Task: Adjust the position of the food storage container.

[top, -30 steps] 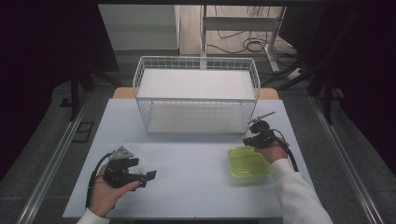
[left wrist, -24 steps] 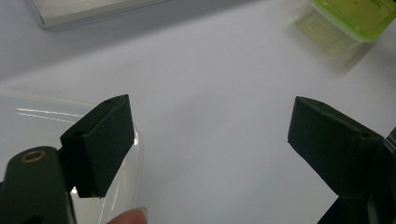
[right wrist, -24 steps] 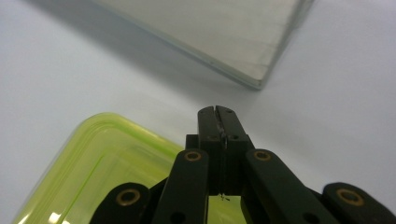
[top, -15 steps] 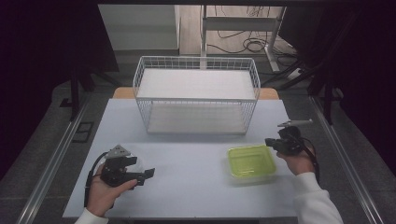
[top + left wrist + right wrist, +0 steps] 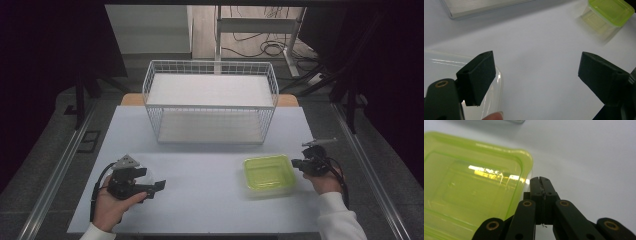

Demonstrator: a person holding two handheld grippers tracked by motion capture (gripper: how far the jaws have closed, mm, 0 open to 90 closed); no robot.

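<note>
Right tool (image 5: 296, 163), shut and empty, sits beside green-lidded container (image 5: 268, 174); wire basket (image 5: 210, 102) beyond.

The high view looks forward and down over the whole table (image 5: 200, 200). Both gripper views skim low across it, sharing the green-lidded box (image 5: 611, 8).

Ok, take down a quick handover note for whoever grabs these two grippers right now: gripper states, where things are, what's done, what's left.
Left gripper: jaws wide open, nothing between them, low over the table at front left, beside a clear plastic piece.
Right gripper: jaws shut, holding nothing, just right of the green-lidded container.
Container sits on the table, lid on, in front of the wire basket.
Done: nothing visibly placed in the basket.
Left: probably grasp the container and move it; goal unclear.
</note>
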